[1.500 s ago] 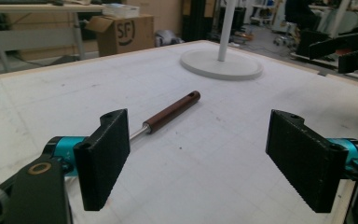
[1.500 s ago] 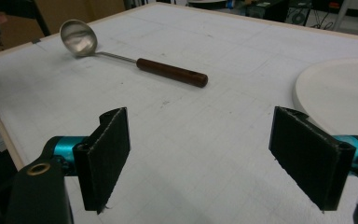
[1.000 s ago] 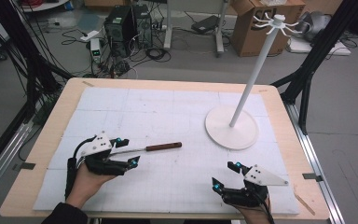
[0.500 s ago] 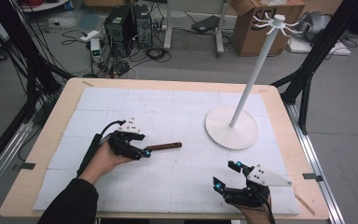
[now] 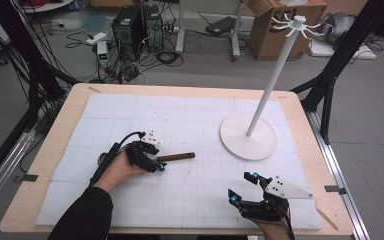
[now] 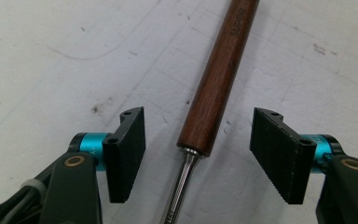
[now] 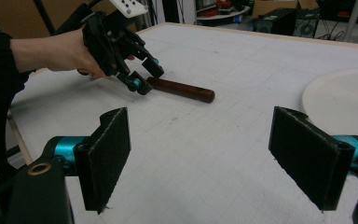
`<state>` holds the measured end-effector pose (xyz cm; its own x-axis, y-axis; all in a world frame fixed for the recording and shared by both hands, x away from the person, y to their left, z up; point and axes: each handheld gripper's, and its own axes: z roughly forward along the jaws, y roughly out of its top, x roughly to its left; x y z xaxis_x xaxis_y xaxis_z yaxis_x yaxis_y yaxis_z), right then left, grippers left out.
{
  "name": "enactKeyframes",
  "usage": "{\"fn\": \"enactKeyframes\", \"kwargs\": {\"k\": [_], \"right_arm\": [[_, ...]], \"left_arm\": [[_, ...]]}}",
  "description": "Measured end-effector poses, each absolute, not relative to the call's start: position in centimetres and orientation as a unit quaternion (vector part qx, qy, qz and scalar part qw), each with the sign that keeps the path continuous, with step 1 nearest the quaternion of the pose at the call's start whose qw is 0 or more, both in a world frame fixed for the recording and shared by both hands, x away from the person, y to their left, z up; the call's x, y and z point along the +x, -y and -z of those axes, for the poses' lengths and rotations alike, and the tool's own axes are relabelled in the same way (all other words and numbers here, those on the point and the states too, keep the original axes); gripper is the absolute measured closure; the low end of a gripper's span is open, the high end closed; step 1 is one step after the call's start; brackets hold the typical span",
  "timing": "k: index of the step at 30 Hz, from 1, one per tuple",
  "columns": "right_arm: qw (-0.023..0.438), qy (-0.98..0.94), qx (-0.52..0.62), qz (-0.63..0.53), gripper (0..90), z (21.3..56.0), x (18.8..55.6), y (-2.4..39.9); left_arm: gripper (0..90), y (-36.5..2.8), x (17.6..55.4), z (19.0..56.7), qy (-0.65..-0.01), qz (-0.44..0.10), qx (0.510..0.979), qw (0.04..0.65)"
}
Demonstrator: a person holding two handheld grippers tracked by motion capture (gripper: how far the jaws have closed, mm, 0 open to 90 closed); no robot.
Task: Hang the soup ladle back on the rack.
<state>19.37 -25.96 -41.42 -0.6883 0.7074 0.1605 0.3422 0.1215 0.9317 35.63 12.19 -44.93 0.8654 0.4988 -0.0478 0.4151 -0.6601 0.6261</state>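
Jaws wide astride the wooden-handled tool [image 6: 214, 88]

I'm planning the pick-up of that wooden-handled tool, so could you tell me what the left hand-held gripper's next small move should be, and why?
Probably close the left hand-held gripper. Its jaws stand open on either side of the wooden-handled tool, which lies flat on the white mat near where the wood meets the metal shaft, and neither pad touches it yet. The right hand-held gripper rests open, well away.

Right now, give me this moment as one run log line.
left gripper: open, astride wooden-handled tool | right gripper: open, idle | tool: flat on table | stand: upright
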Motion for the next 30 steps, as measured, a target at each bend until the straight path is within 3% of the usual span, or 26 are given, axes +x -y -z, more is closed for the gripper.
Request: {"fn": "enactKeyframes", "kwargs": {"k": [11, 18, 21, 26, 30], "right_arm": [[0.159, -0.731, 0.362, -0.557, 20.0, 41.6, 19.6, 26.0], [0.159, -0.731, 0.361, -0.557, 20.0, 41.6, 19.7, 25.8], [0.158, -0.731, 0.360, -0.557, 20.1, 41.6, 19.8, 25.7], [0.153, -0.731, 0.362, -0.558, 20.2, 41.6, 19.9, 25.7], [0.155, -0.730, 0.362, -0.560, 20.4, 41.6, 19.9, 25.8]], "left_arm": [[38.2, -11.8, 35.8, 44.9, -0.234, -0.069, 0.917, 0.317], [53.0, -11.7, 35.5, 44.8, -0.214, -0.062, 0.920, 0.321], [54.7, -11.6, 35.6, 44.7, -0.212, -0.060, 0.923, 0.316], [66.1, -9.8, 35.7, 43.7, -0.171, -0.057, 0.950, 0.255], [66.8, -9.3, 36.3, 43.4, -0.168, -0.044, 0.958, 0.229]]}}
